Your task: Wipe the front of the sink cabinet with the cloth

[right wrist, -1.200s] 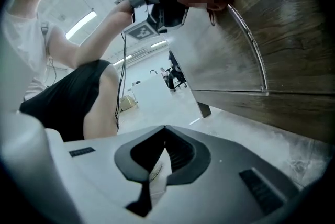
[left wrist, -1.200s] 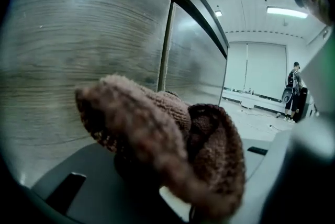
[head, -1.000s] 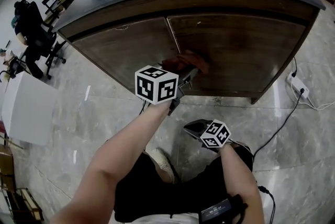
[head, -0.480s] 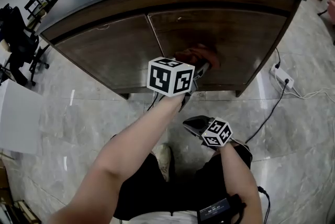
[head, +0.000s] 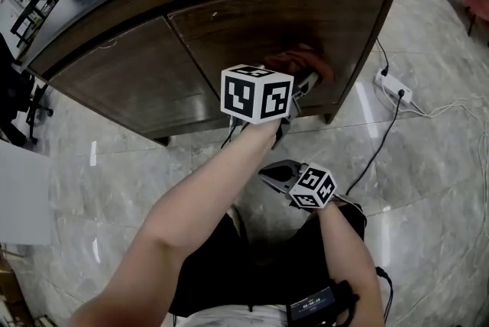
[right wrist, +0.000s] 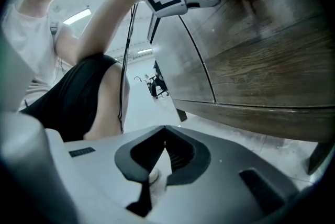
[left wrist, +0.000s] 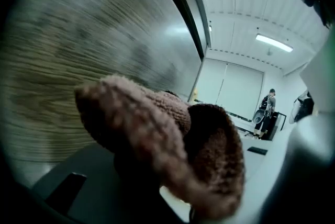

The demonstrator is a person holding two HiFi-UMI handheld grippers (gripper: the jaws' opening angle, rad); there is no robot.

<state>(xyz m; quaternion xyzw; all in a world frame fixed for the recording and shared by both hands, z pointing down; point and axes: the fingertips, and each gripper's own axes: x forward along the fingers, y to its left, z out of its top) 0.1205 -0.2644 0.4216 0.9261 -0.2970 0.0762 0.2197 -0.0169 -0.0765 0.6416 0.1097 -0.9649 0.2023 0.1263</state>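
1. Cloth (head: pixel 304 62): bunched and reddish-brown, clamped between the jaws of your left gripper (head: pixel 296 89). It is pressed against the cabinet front (head: pixel 252 20) straight ahead of those jaws.
2. Contact patch: low on the door on which the gripper works, to the right of the door seam (head: pixel 187 50). The other door (head: pixel 114 81) lies off to the gripper's left, well apart from the cloth.
3. Right gripper (right wrist: pixel 165 129): jaws together on nothing, held below and behind your left gripper, clear of the wood.
4. Progress: wiping appears under way, not finished. The wood shows no clear wiped track, so you cannot tell which areas are done. The door to the left and the band above the gripper probably remain.
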